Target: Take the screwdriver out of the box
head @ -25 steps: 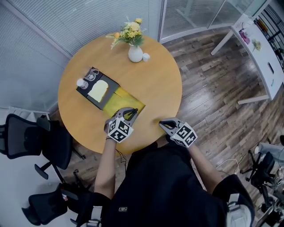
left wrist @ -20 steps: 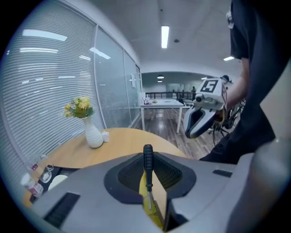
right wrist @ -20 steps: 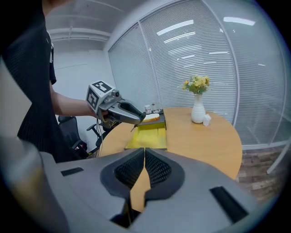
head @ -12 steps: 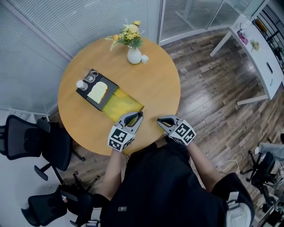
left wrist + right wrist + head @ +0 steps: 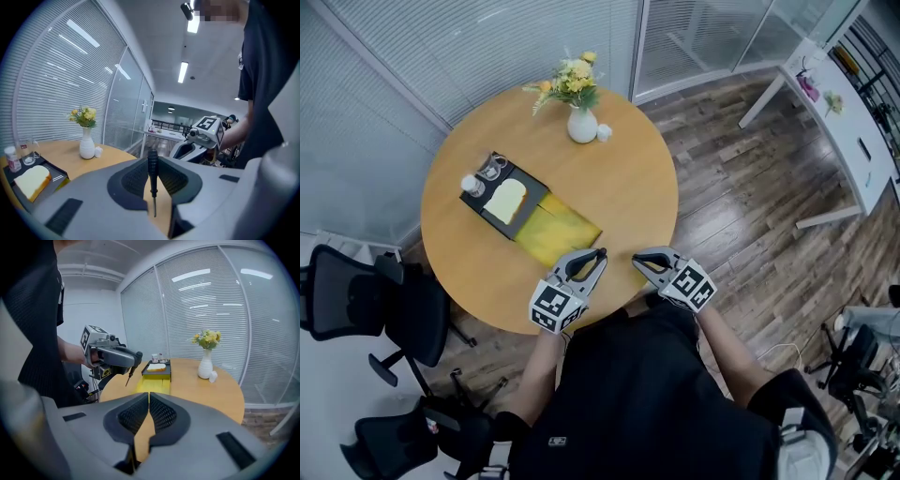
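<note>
The screwdriver (image 5: pixel 153 180) is sitting out of the box, gripped in the left gripper (image 5: pixel 152 160), whose pads are clamping its black ribbed handle. In the left gripper view its long axis is running almost upright, with the handle on top and the thin metal shaft hanging down past the pads, bare tip lowest. In the right gripper view the screwdriver (image 5: pixel 132 366) is leaning a little, its tip pointing down and toward that picture's left, in open air above the table edge.

The left gripper (image 5: pixel 598 257) is hovering over the near rim of the round wooden table (image 5: pixel 628 187), near the yellow box (image 5: pixel 555 228) but apart from it. Nothing is lying between the tool and the box.

Just beside it, the right gripper (image 5: pixel 639 262) is hanging with its jaws drawn together and nothing between them.

A black tray (image 5: pixel 478 192) is touching the box's far end, carrying a slice of bread (image 5: pixel 506 197) and small jars. Well beyond, a white vase of yellow flowers (image 5: pixel 582 125) is standing by the far rim. Black office chairs (image 5: pixel 356 291) are crowding the table's left side.
</note>
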Demonstrator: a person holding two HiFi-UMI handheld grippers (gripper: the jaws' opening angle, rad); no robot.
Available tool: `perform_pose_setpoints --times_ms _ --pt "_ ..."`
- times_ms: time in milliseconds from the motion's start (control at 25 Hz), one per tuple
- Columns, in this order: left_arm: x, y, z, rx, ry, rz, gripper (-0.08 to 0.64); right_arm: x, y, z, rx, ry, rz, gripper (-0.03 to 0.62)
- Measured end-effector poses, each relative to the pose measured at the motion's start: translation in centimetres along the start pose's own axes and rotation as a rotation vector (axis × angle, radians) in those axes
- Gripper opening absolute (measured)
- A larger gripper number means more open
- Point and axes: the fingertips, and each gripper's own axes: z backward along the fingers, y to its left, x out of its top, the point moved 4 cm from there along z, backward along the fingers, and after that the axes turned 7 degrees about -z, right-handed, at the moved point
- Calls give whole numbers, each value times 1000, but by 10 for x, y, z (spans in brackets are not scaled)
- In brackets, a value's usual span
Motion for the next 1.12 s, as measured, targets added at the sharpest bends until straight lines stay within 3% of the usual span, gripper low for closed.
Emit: perform_pose_setpoints --times_ms 280,1120 --pt "-6 3 9 10 -26 63 71 4 6 -1 0 -13 7 8" --pt "-15 11 14 50 6 63 72 12 9 -3 8 -52 47 8"
